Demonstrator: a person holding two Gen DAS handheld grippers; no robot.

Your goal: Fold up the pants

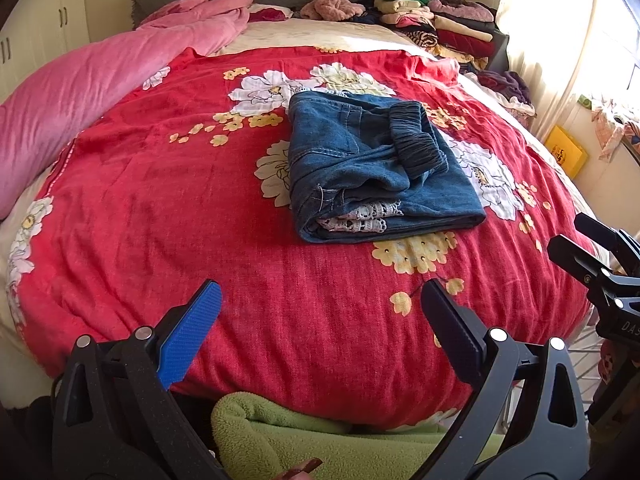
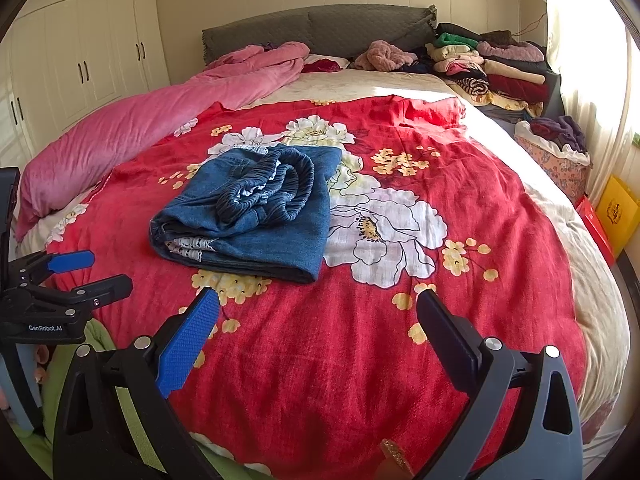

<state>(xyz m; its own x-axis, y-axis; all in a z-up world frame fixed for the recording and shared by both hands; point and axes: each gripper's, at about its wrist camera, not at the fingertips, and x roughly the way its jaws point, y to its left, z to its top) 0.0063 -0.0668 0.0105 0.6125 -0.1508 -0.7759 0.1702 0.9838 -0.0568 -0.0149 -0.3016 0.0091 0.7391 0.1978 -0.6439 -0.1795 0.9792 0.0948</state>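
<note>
Blue denim pants (image 1: 372,168) with an elastic waistband and white lace trim lie folded into a compact stack on the red floral bedspread (image 1: 160,208). They also show in the right wrist view (image 2: 256,216). My left gripper (image 1: 320,296) is open and empty, held above the bedspread near the bed's front edge, short of the pants. My right gripper (image 2: 318,300) is open and empty, just in front and to the right of the pants. The right gripper shows at the right edge of the left wrist view (image 1: 576,240); the left gripper shows at the left of the right wrist view (image 2: 100,270).
A pink duvet (image 1: 80,92) lies along the bed's left side. Stacks of folded clothes (image 1: 448,20) sit at the head right. A green fleece (image 1: 300,436) lies at the front edge. A basket of clothes (image 2: 556,152) and yellow box (image 2: 616,212) stand to the right. White wardrobes (image 2: 80,64) stand left.
</note>
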